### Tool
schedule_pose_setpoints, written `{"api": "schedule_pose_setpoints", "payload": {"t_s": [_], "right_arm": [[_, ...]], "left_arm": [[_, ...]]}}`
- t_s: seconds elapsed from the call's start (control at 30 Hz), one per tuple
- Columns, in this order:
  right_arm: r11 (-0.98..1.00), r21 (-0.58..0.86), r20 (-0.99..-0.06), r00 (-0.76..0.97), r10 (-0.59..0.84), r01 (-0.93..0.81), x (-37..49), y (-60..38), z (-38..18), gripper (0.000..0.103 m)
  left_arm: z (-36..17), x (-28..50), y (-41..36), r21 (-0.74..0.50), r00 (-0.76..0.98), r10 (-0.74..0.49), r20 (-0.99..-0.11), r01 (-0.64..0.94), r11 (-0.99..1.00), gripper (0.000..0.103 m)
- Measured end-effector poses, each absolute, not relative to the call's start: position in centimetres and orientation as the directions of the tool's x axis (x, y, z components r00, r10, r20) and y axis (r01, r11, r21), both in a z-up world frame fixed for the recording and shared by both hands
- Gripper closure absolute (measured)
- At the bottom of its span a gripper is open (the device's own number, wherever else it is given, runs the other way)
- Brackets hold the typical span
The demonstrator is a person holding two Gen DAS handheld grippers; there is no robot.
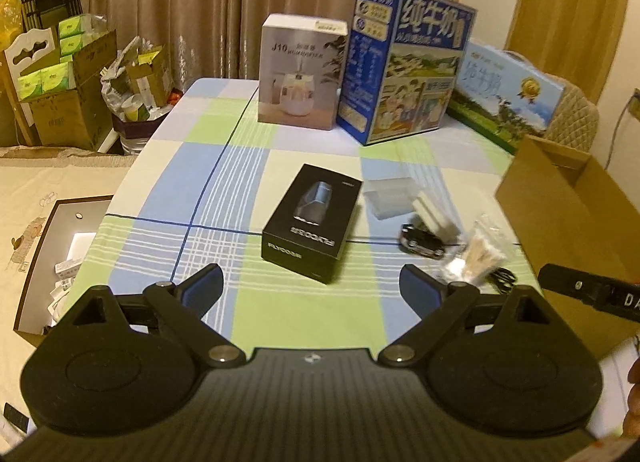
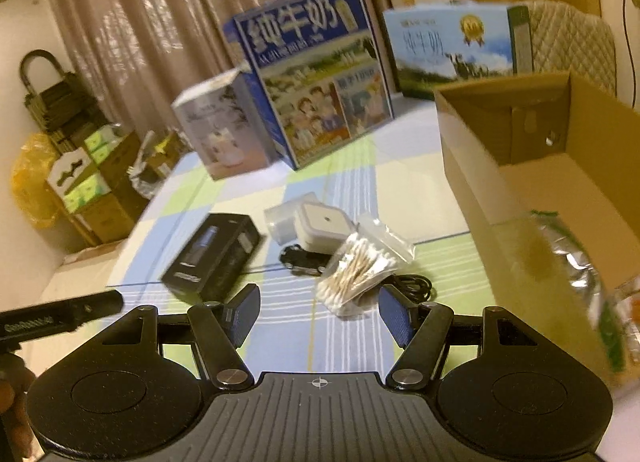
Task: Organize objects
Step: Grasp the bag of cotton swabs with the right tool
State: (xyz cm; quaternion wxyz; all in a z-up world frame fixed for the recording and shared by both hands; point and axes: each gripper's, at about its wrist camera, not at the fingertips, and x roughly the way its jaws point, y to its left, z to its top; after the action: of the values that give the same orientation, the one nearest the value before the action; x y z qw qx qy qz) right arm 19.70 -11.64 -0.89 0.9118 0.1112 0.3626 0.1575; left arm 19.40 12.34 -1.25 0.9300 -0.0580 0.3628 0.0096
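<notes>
Two milk cartons [image 1: 404, 73] stand behind black box [image 1: 310, 221], beside cardboard box [image 2: 540, 149].

The toy car [image 1: 421, 242] is smeared by blur in the left view and half hidden behind the swab bag [image 2: 362, 260] in the right. A black cable [image 2: 416, 284] is mostly covered by that bag. The green packet [image 2: 568, 282] in the carton [image 2: 472, 165] is blurred and cut off at the right edge. Print on the black box [image 2: 212, 254] cannot be read there.
</notes>
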Motion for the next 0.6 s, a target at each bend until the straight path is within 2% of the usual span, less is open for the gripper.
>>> {"api": "schedule_pose_setpoints", "payload": {"t_s": [0.4, 0.6], "right_arm": [[0.942, 0.306, -0.685, 0.656, 0.316, -0.134, 25.6, -9.6, -6.6, 0.040], [0.951, 0.293, -0.703, 0.652, 0.283, -0.097, 27.4, -8.9, -7.9, 0.040]], "left_arm": [[-6.4, 26.0, 13.4, -0.053, 0.729, -0.007, -0.684, -0.040, 0.998, 0.010], [-8.2, 28.2, 13.2, -0.040, 0.720, -0.057, -0.691, 0.040, 0.998, 0.010]]}}
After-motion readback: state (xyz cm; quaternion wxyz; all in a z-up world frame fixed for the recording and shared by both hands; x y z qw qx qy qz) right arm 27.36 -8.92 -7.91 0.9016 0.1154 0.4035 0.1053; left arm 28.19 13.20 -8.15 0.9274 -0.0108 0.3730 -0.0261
